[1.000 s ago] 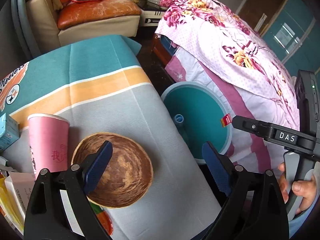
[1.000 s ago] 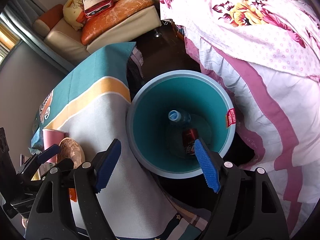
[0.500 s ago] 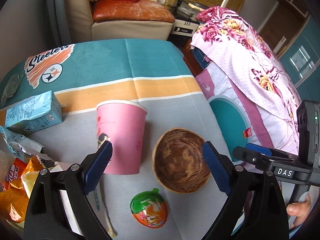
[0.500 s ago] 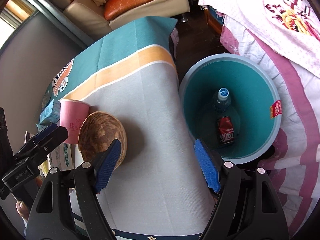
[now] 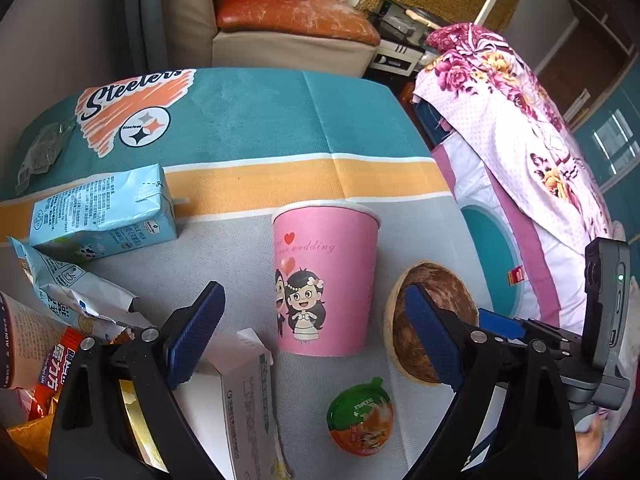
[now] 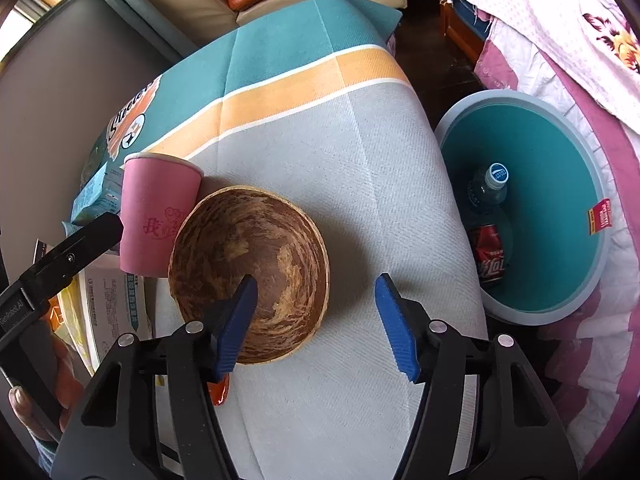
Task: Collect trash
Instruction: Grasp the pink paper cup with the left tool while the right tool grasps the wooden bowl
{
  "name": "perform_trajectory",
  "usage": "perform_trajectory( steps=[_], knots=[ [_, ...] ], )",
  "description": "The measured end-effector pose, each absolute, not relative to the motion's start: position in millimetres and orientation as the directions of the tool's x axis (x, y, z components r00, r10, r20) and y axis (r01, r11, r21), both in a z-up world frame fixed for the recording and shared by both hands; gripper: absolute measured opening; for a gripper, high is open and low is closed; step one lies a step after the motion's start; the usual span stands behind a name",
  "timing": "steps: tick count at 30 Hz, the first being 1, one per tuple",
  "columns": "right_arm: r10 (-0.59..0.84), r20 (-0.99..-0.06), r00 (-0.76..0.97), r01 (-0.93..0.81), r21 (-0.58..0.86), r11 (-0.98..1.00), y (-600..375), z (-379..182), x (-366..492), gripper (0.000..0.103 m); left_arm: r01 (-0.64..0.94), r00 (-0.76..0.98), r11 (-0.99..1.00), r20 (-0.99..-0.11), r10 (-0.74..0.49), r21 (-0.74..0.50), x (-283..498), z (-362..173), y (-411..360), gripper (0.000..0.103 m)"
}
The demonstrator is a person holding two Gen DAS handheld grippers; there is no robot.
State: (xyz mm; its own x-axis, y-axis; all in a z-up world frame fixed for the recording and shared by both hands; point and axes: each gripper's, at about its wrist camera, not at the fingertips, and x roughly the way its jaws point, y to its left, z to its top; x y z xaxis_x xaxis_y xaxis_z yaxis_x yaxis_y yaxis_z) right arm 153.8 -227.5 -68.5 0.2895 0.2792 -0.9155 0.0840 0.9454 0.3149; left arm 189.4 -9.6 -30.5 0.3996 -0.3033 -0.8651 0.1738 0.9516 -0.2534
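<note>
A pink paper cup (image 5: 326,280) stands upright on the table, straight ahead of my open, empty left gripper (image 5: 312,344). Around it lie a blue milk carton (image 5: 104,212), crumpled wrappers (image 5: 76,300), a white box (image 5: 244,392) and an orange jelly cup (image 5: 360,416). My right gripper (image 6: 316,320) is open and empty above the table, its left finger over a brown wooden bowl (image 6: 248,264). The teal trash bin (image 6: 560,200) stands on the floor to the right and holds a plastic bottle (image 6: 488,188) and a red can (image 6: 490,256).
The table wears a teal, orange and grey cloth (image 6: 360,160). A bed with a pink floral cover (image 5: 520,120) lies right of the bin. A sofa (image 5: 288,20) stands behind the table. The wooden bowl also shows in the left wrist view (image 5: 448,288), right of the cup.
Both grippers have swung left, away from the bin and over the table. The pink cup now sits centred before the left gripper; the bowl lies under the right one.
</note>
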Motion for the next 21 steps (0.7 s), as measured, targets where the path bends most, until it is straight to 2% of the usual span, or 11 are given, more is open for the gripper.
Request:
perform_trajectory(
  steps=[2, 4, 6, 11, 21],
  knots=[
    [0.285, -0.913, 0.292, 0.081, 0.32, 0.944, -225.4, -71.6, 154.3, 0.049, 0.17, 0.4, 0.952, -0.866, -0.301, -0.253, 191.0, -31.3, -6.6, 0.092],
    [0.291, -0.911, 0.291, 0.074, 0.325, 0.943, -222.2, -75.0, 154.9, 0.037, 0.162, 0.398, 0.953, -0.866, -0.302, -0.258, 192.3, -32.3, -5.8, 0.092],
    [0.301, -0.91, 0.284, 0.075, 0.334, 0.939, -220.6, -78.8, 155.2, 0.015, 0.159, 0.397, 0.953, -0.867, -0.302, -0.259, 193.2, -33.2, -5.6, 0.092],
    [0.325, -0.89, 0.321, 0.06, 0.361, 0.931, -226.0, -64.4, 156.8, 0.006, 0.162, 0.39, 0.956, -0.874, -0.29, -0.245, 194.2, -35.4, -10.6, 0.092],
    [0.226, -0.869, 0.44, 0.116, 0.305, 0.945, -270.5, -26.9, 155.2, 0.006, 0.189, 0.369, 0.962, -0.893, -0.257, -0.199, 203.4, -43.2, -34.8, 0.092]
  ],
)
